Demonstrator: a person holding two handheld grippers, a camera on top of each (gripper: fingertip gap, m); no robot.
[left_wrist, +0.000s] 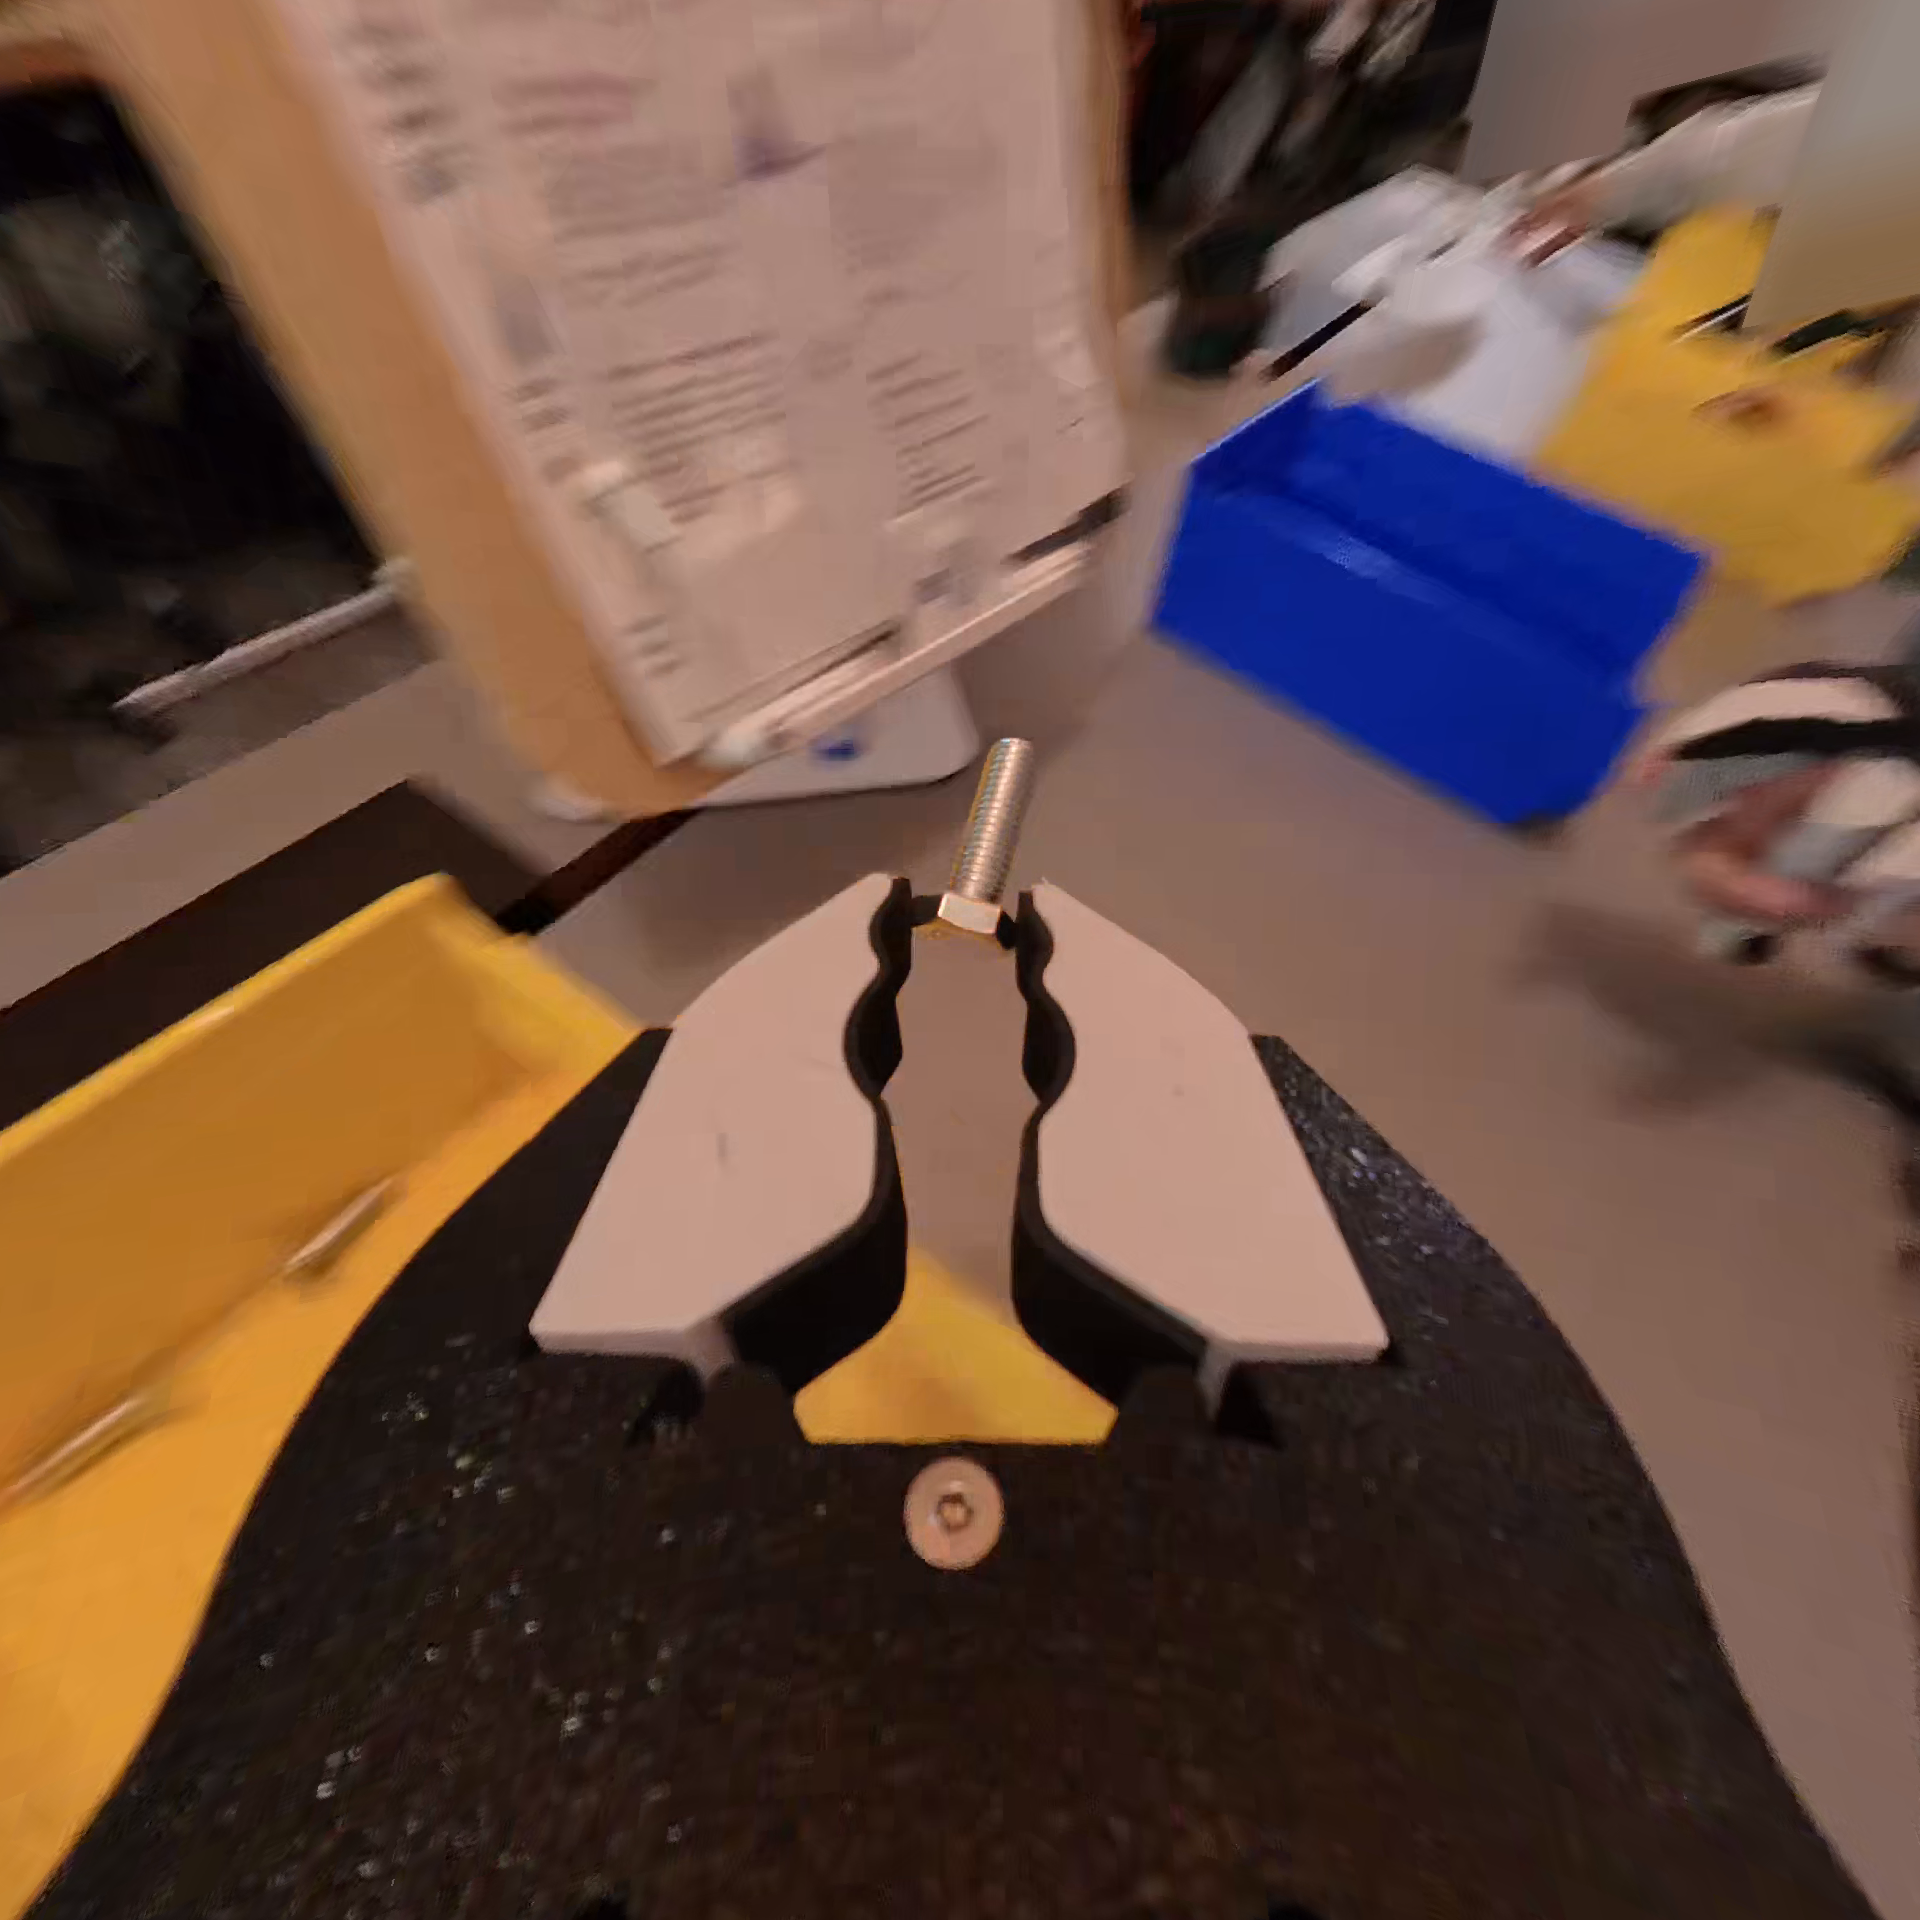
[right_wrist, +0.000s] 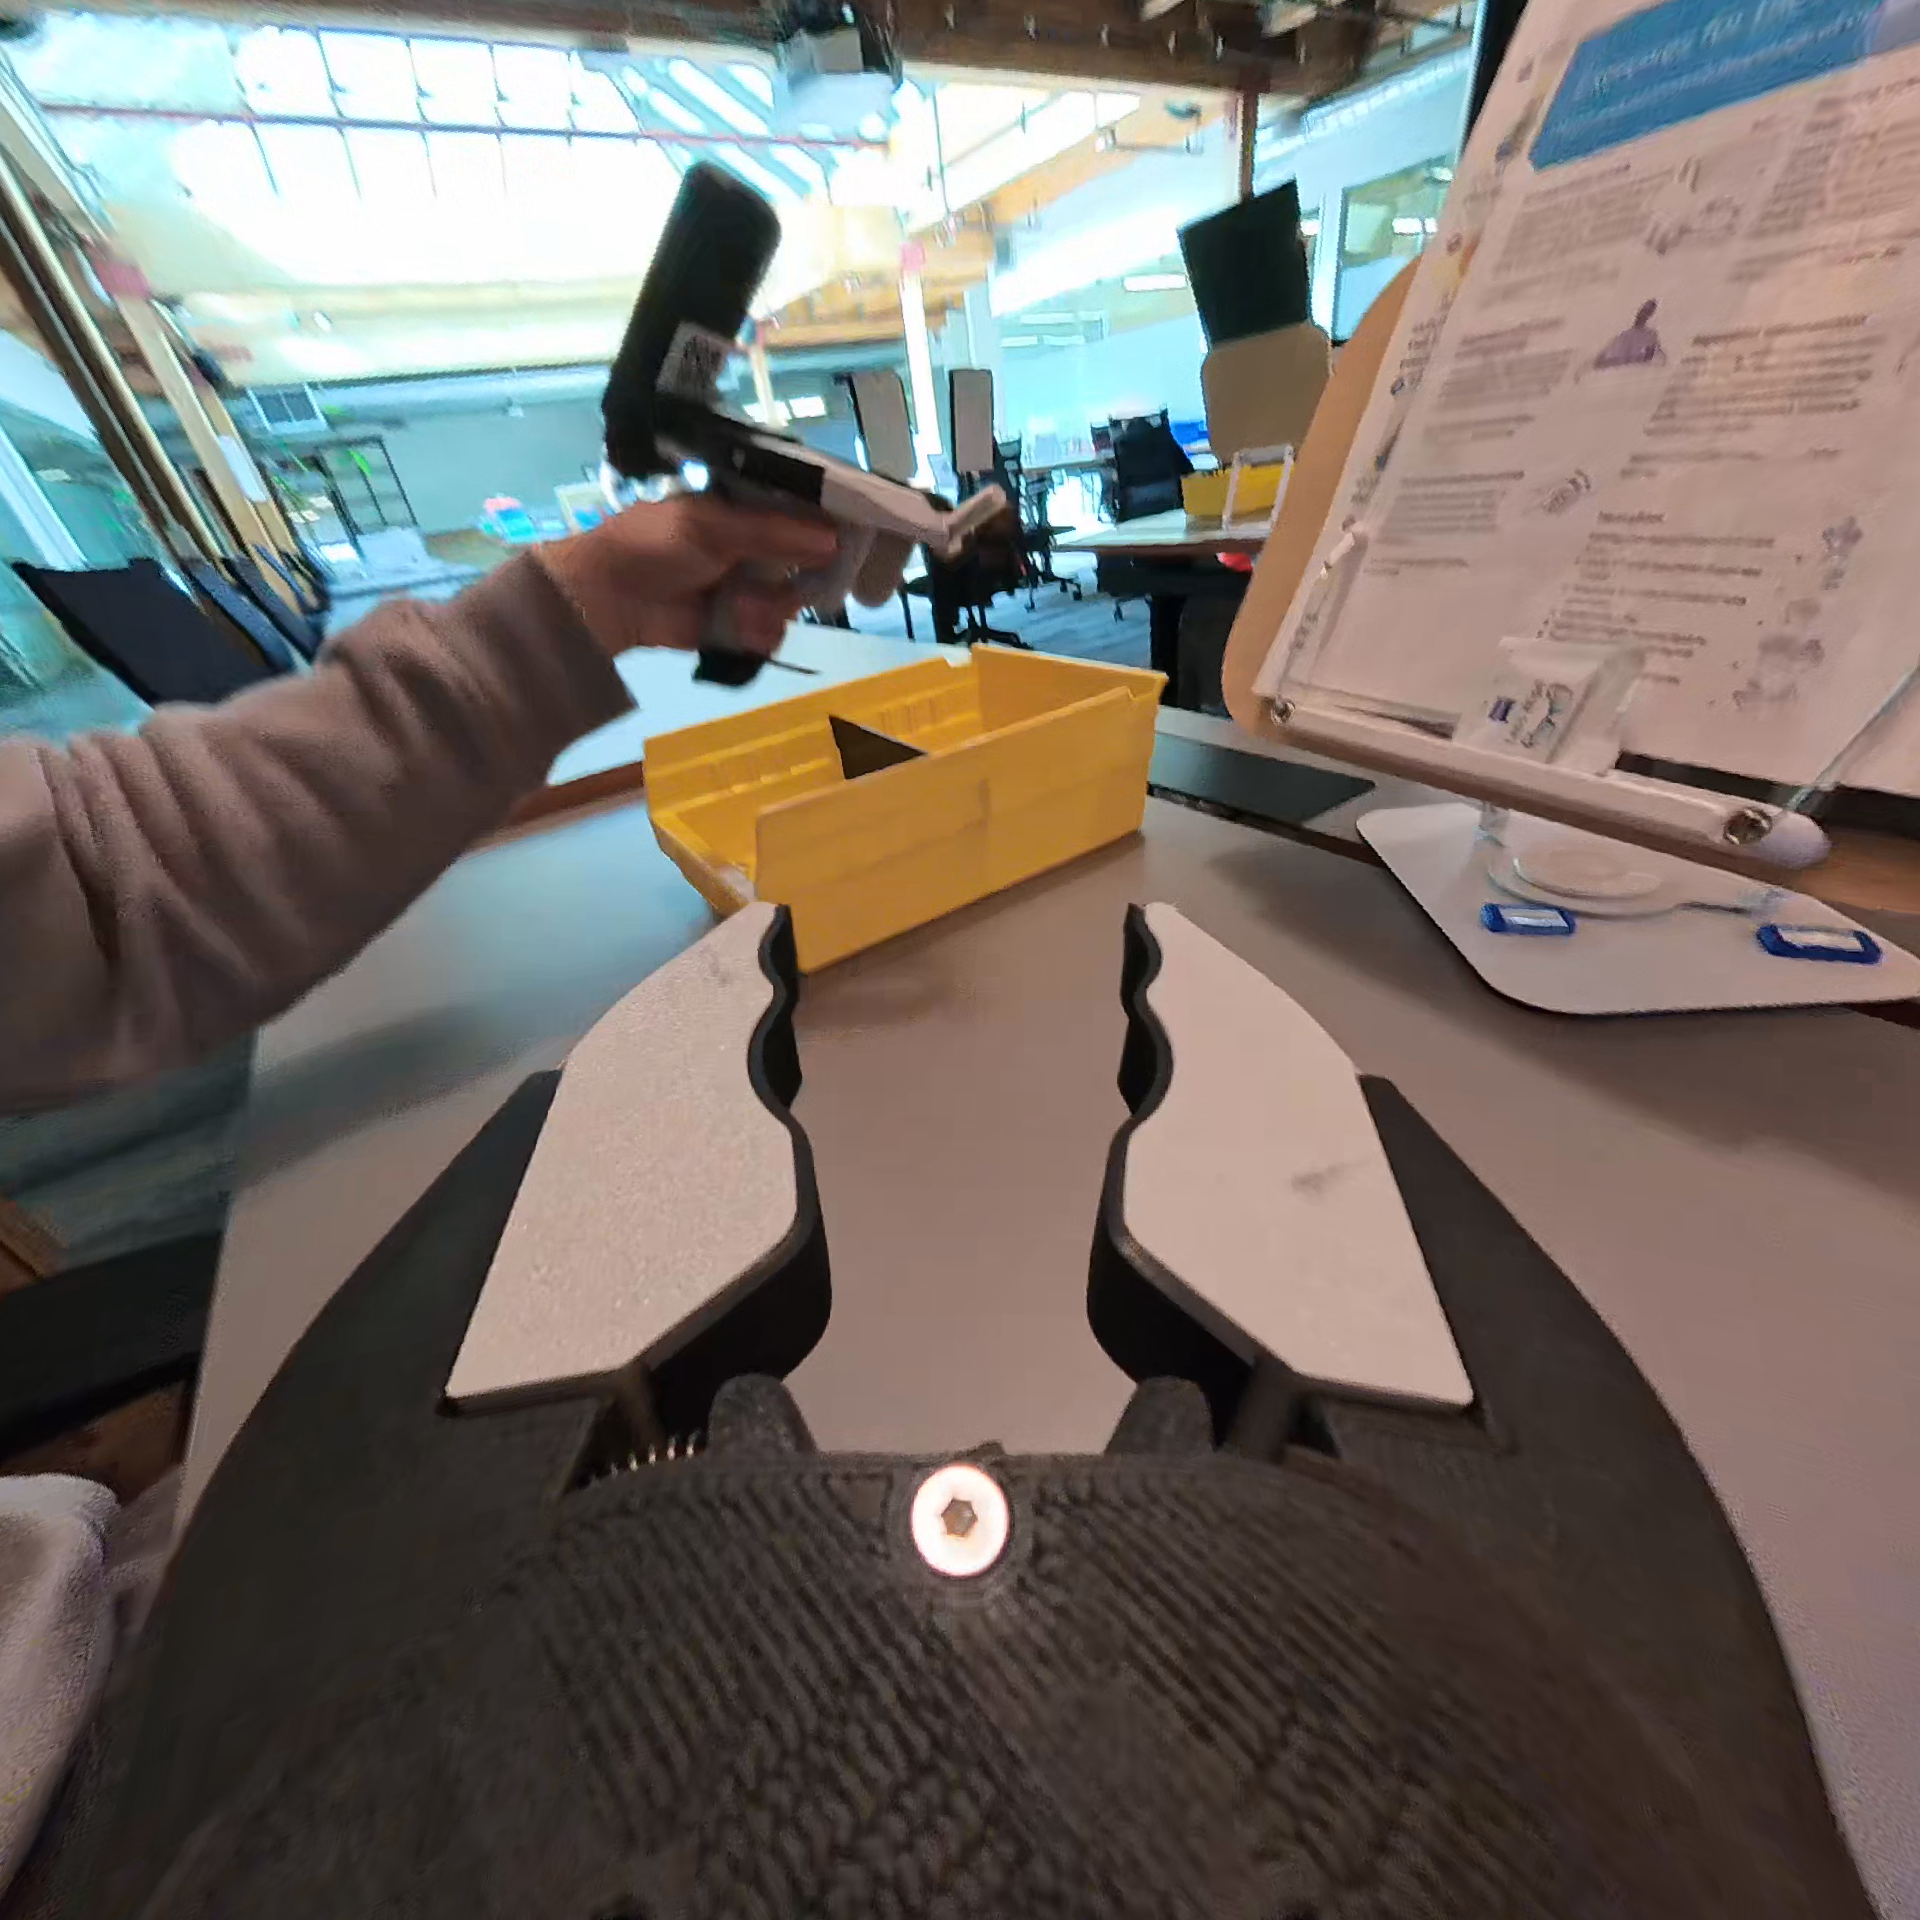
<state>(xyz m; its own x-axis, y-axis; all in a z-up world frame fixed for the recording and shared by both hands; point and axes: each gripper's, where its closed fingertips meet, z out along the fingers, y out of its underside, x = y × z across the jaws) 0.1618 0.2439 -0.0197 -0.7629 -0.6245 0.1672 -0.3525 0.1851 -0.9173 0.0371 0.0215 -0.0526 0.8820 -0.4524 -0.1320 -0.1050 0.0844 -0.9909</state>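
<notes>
My left gripper (left_wrist: 968, 914) is shut on a silver hex bolt (left_wrist: 987, 831). Its pads press the bolt's head from both sides and the threaded shank sticks out forward, above the grey table (left_wrist: 1299, 987). A yellow bin (left_wrist: 260, 1122) lies below and left of it. In the right wrist view the left gripper (right_wrist: 966, 520) is held by a hand, raised above the yellow bin (right_wrist: 914, 821). My right gripper (right_wrist: 961, 935) is open and empty, low over the table (right_wrist: 966, 1091), just in front of that bin.
A blue bin (left_wrist: 1423, 603) stands to the right in the left wrist view, with a second yellow bin (left_wrist: 1745, 457) behind it. A tilted document stand (right_wrist: 1621, 436) on a white base (right_wrist: 1621, 935) stands to the right. A sleeved arm (right_wrist: 260, 790) crosses the left side. Left tips to right tips: about 30 cm.
</notes>
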